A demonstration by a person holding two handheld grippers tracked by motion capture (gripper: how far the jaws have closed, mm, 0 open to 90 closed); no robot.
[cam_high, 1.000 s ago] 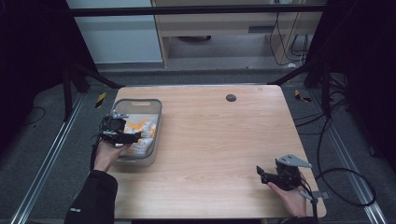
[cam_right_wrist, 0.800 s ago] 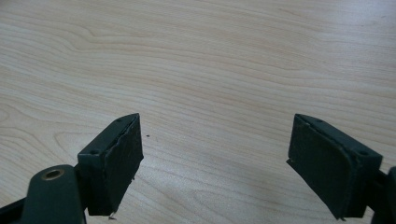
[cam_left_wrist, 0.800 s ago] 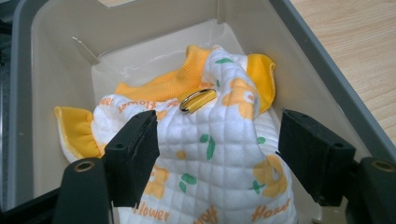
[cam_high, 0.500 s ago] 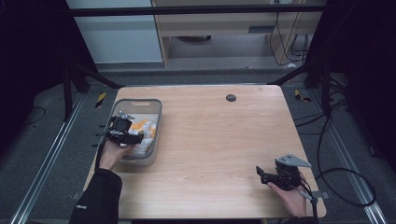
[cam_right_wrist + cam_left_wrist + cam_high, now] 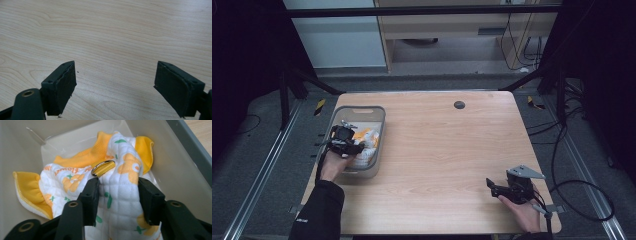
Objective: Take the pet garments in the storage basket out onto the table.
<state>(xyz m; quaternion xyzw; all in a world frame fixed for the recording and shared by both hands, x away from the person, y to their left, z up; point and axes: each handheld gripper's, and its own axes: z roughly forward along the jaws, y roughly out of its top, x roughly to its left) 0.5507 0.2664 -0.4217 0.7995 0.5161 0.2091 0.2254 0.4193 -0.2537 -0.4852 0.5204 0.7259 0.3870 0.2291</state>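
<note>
Pale wood table under a dark frame, with a grey bin parked at its left edge, and a quilted white-and-orange flower-print garment is bunched up inside it. It's judged to be light, soft and floppy, so a thick fold near the middle is best pinched, well clear of the little gold ring. The left gripper has just been closing and a hump of the cloth is squeezed between its jaws. The right gripper is held wide open over bare wood. Print and ring are made out in the left gripper view, while in the high view the garment is just a pale lump.
</note>
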